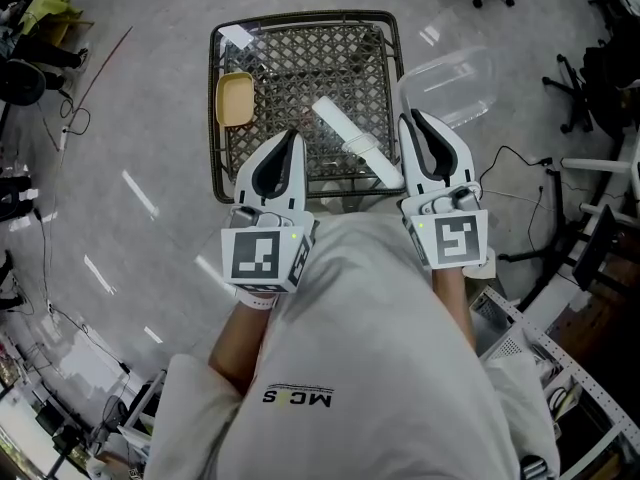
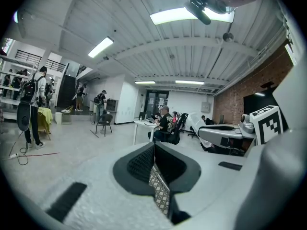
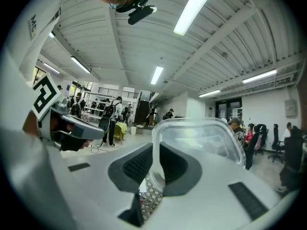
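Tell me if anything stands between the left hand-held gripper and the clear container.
A white strip in the mesh basket lies between the left hand-held gripper and the clear container, clamped by the right hand-held gripper; whether it reaches their height is unclear.

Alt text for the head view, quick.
The right gripper grips the rim of a clear plastic container beside a dark wire-mesh basket; the left gripper, shut and empty, hovers over it. Inside lie a tan rectangular dish and a white strip.
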### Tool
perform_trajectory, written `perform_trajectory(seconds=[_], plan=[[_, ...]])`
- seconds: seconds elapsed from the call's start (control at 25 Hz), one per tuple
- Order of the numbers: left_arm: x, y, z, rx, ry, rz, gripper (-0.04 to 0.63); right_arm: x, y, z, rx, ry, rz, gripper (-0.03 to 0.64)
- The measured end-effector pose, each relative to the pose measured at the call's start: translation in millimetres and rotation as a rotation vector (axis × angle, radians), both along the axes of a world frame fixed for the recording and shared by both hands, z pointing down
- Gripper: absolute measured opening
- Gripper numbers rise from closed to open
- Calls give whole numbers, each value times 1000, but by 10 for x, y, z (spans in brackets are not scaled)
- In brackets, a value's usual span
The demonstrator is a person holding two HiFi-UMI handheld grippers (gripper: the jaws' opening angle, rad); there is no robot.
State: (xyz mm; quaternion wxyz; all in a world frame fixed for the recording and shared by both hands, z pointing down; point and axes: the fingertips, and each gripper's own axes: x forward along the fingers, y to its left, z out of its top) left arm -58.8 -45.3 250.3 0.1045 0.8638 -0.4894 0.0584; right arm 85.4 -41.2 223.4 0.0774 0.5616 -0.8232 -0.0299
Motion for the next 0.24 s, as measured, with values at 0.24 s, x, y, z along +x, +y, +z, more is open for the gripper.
perform_trajectory(seconds=[0.24], plan=[[9, -5, 28, -5, 4, -1, 26, 52, 6, 99, -5, 41, -9, 55]])
